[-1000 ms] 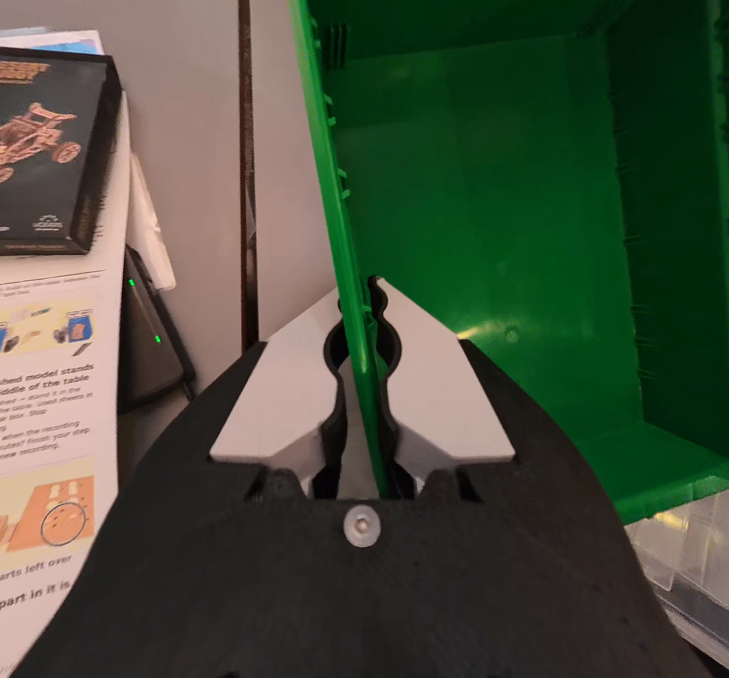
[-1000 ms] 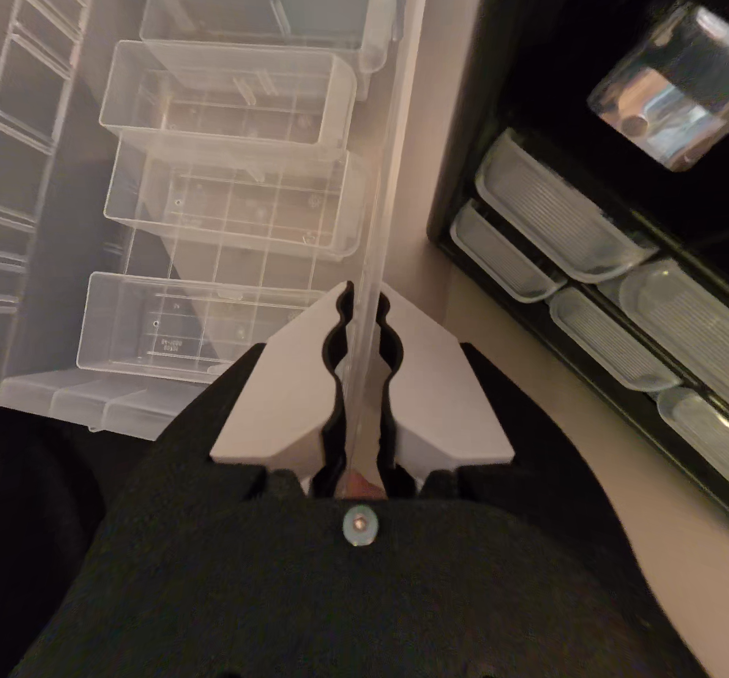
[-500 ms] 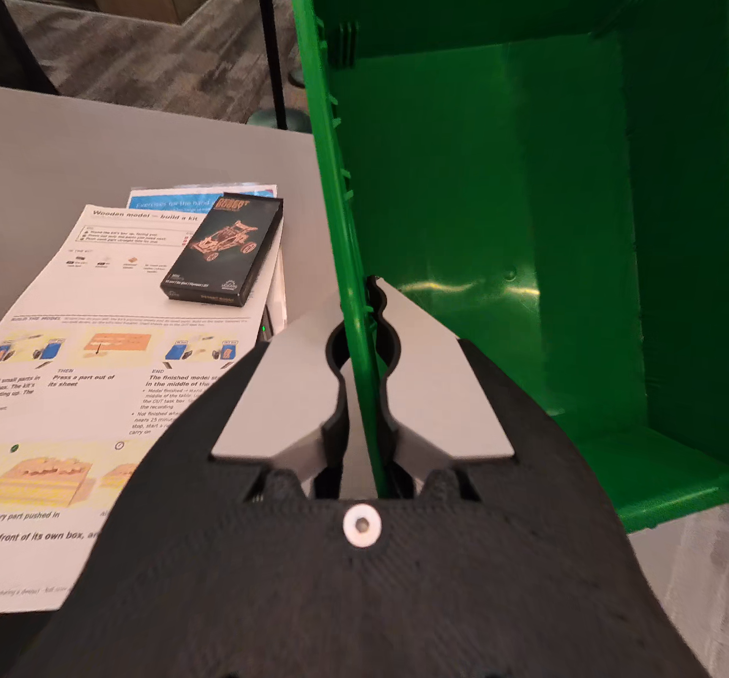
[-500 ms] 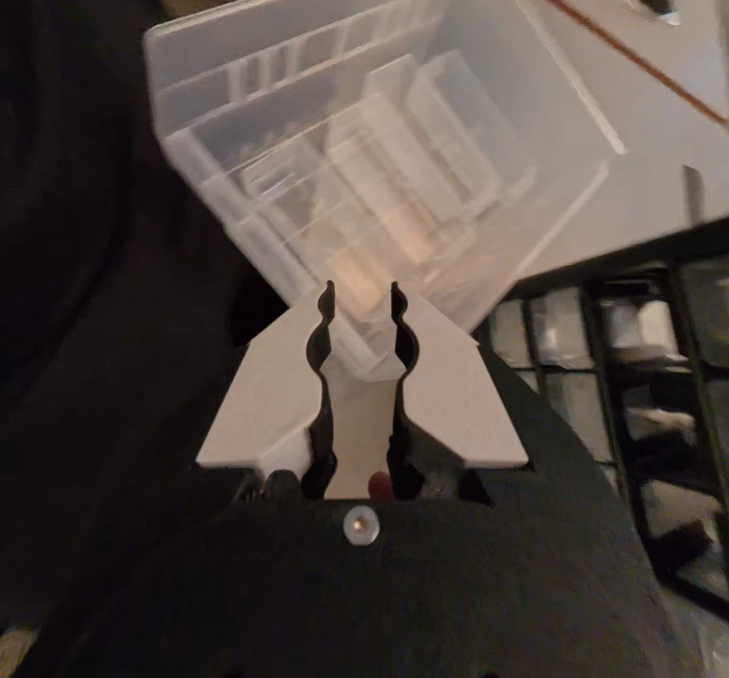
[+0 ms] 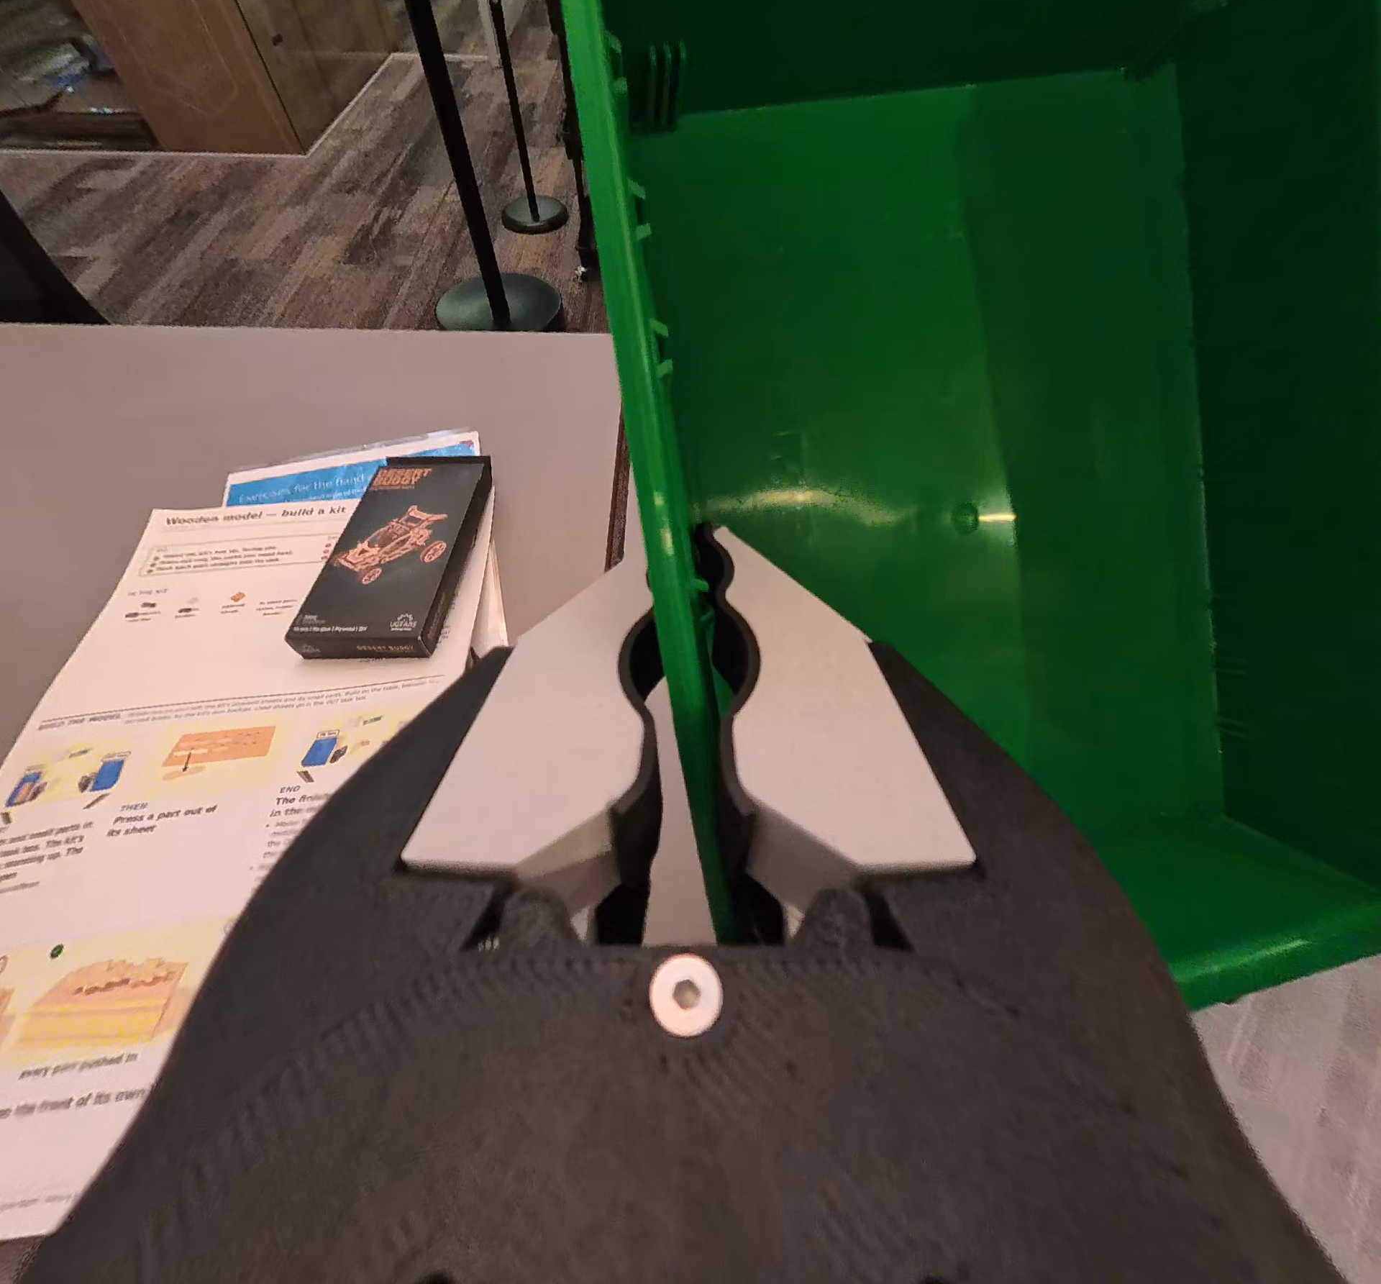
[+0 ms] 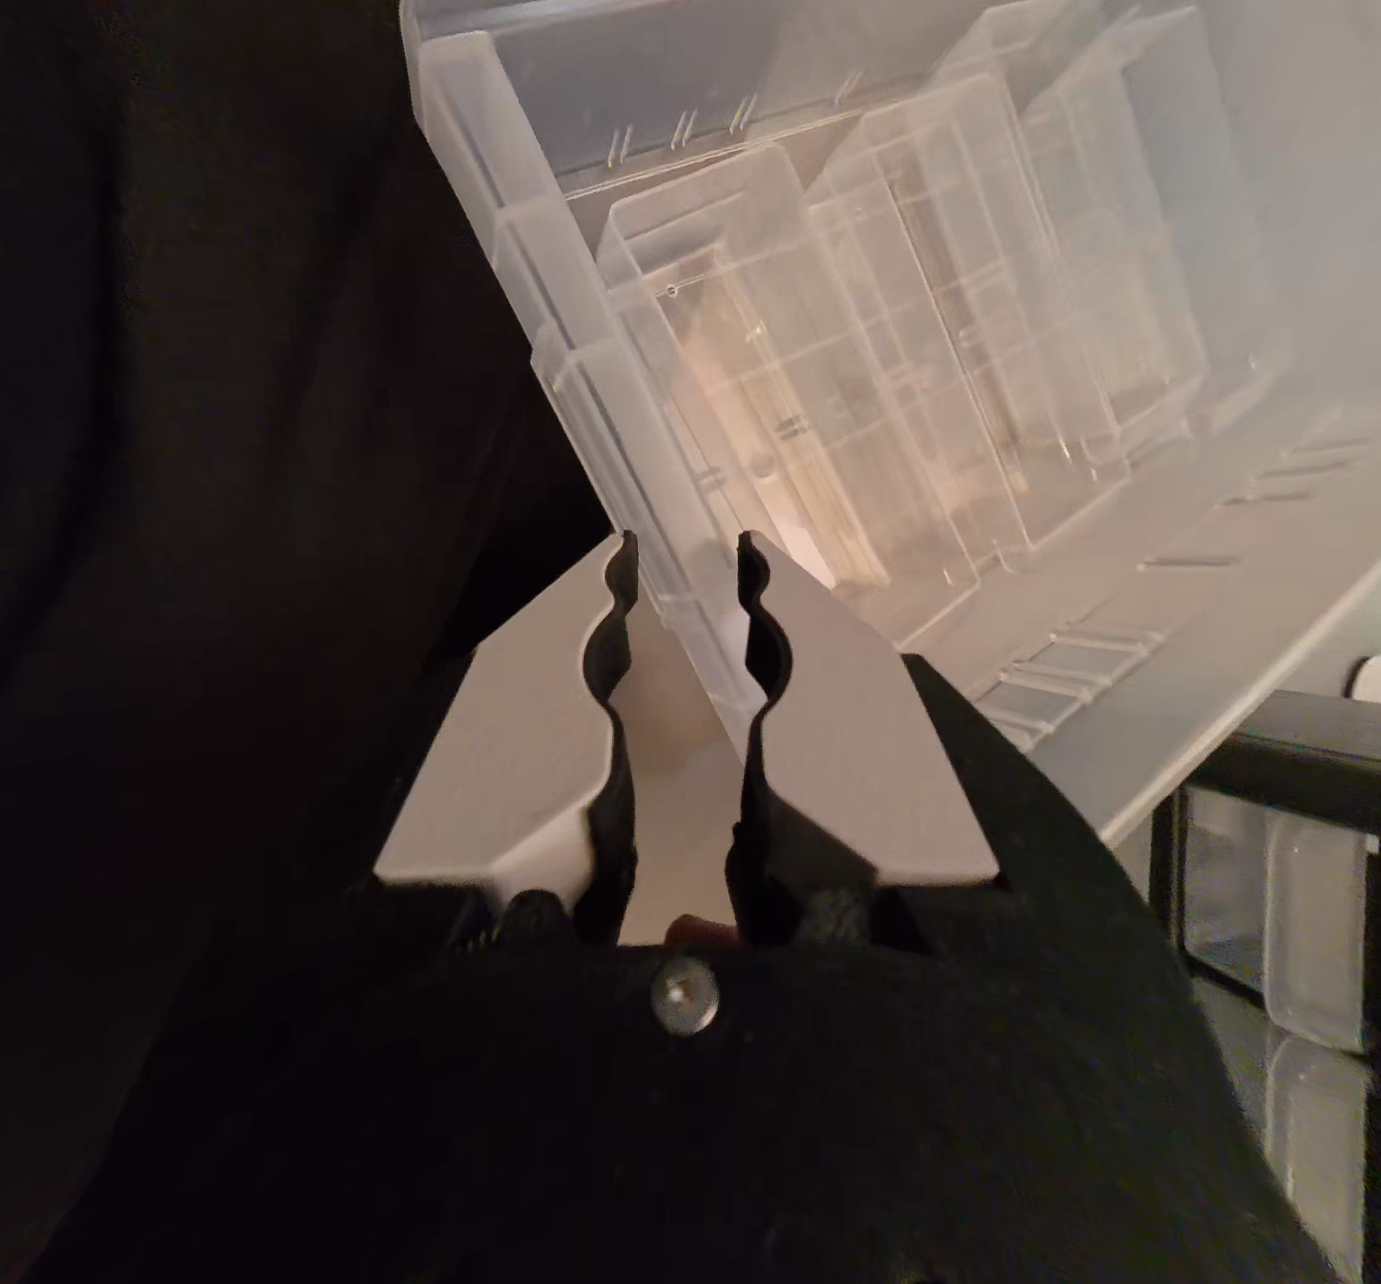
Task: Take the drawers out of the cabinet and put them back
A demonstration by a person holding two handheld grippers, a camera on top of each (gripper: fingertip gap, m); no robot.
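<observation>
1. Left gripper (image 5: 686,560): its jaws are closed on the thin side wall of a green bin (image 5: 934,351), which it holds lifted above the grey table (image 5: 261,396). The bin's open interior fills the right half of the left wrist view.
2. Table, left of the bin: printed instruction sheets (image 5: 134,762) lie flat, and a black box with a model buggy pictured on it (image 5: 392,560) rests on top of them. Black stand poles (image 5: 456,149) rise from the wooden floor beyond the table edge.
3. Right gripper (image 6: 686,545): its jaws stand parted by a moderate gap. The corner edge of a translucent bin (image 6: 822,276) lies between the fingertips; whether either finger touches it cannot be told.
4. Translucent bin: tilted, holding several small clear drawers (image 6: 934,321) lying side by side inside it.
5. Cabinet (image 6: 1270,859): a black frame at the lower right of the right wrist view, just below the translucent bin, with clear drawers seated in its slots.
</observation>
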